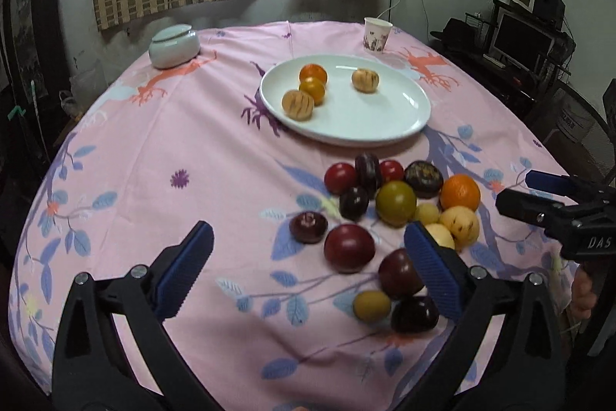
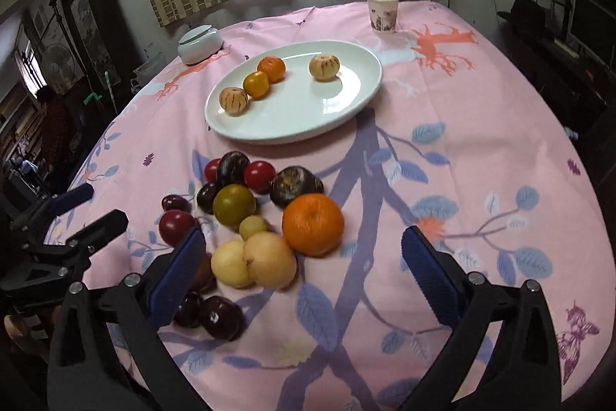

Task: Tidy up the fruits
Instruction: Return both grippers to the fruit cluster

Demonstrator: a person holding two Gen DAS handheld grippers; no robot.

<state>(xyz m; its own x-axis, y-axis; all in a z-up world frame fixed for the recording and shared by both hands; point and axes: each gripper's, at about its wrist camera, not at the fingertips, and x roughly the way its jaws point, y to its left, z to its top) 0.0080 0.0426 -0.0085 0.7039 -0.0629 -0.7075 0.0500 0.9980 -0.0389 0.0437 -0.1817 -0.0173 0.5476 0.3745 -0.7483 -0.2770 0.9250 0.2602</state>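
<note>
A white oval plate (image 1: 385, 118) (image 2: 346, 103) on the pink tablecloth holds two orange fruits (image 1: 313, 74) (image 2: 271, 69) and two striped yellow fruits (image 1: 297, 105) (image 2: 324, 66). In front of it lies a pile of loose fruit: a large orange (image 1: 460, 192) (image 2: 312, 224), a green-yellow fruit (image 1: 395, 202) (image 2: 234, 205), pale yellow fruits (image 2: 269, 259), red and dark purple plums (image 1: 349, 248) (image 2: 176, 227). My left gripper (image 1: 308, 241) is open and empty above the pile's near side. My right gripper (image 2: 304, 253) is open and empty over the orange and pale fruits; it also shows in the left wrist view (image 1: 519, 195).
A pale lidded ceramic jar (image 1: 174, 47) (image 2: 200, 45) stands at the table's back left. A patterned paper cup (image 1: 377, 34) (image 2: 382, 12) stands at the back. Curtains and a window lie behind; a monitor and shelves (image 1: 523, 39) stand right of the table.
</note>
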